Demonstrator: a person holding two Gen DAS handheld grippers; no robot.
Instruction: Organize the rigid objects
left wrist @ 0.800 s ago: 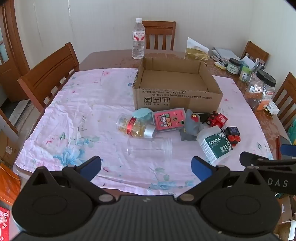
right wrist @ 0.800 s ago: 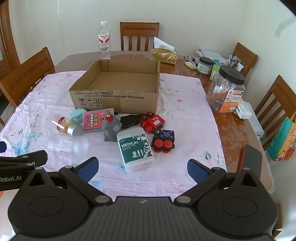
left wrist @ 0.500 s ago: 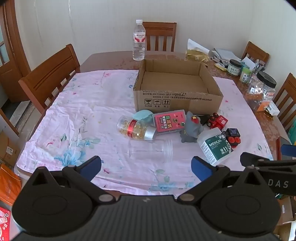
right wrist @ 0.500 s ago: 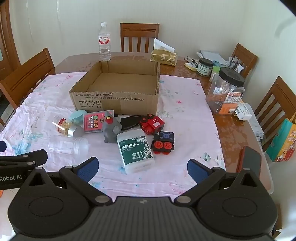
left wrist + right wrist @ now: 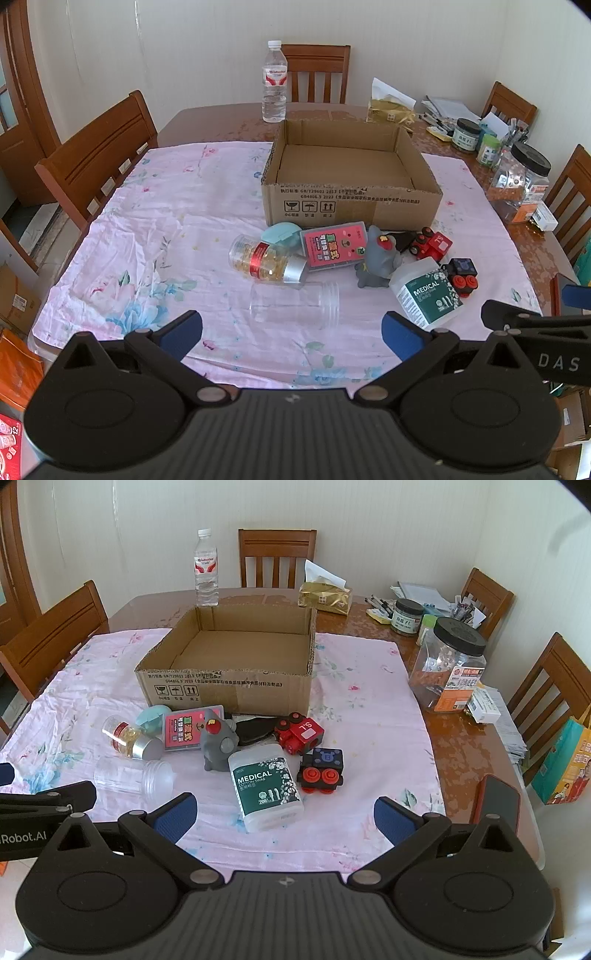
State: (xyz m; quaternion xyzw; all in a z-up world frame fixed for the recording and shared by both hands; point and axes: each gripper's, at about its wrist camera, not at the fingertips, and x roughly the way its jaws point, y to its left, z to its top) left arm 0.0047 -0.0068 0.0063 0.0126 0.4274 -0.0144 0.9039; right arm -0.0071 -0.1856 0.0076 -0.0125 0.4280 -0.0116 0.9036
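I hold both grippers spread wide and empty above the near edge of the desk (image 5: 207, 122), the left gripper (image 5: 291, 330) and the right gripper (image 5: 284, 814) angled down at the clutter, because nothing has yet gone into the cardboard box (image 5: 229, 686), which sits open-topped and bare as the landmark for everything else. The rigid objects lie heaped just in front of the box's near wall: a pink case (image 5: 334, 245) almost against it, a capsule bottle (image 5: 264, 260) on its side in front and to the left, a clear jar (image 5: 295, 304) tipped over nearer to me than the capsule bottle, a grey figurine (image 5: 218, 744), a white cotton swab tub (image 5: 267, 786), a red toy truck (image 5: 301, 733) and a dark toy block (image 5: 323, 770) towards the box's right corner. In my judgement, the box stands close behind them so each lift is short.
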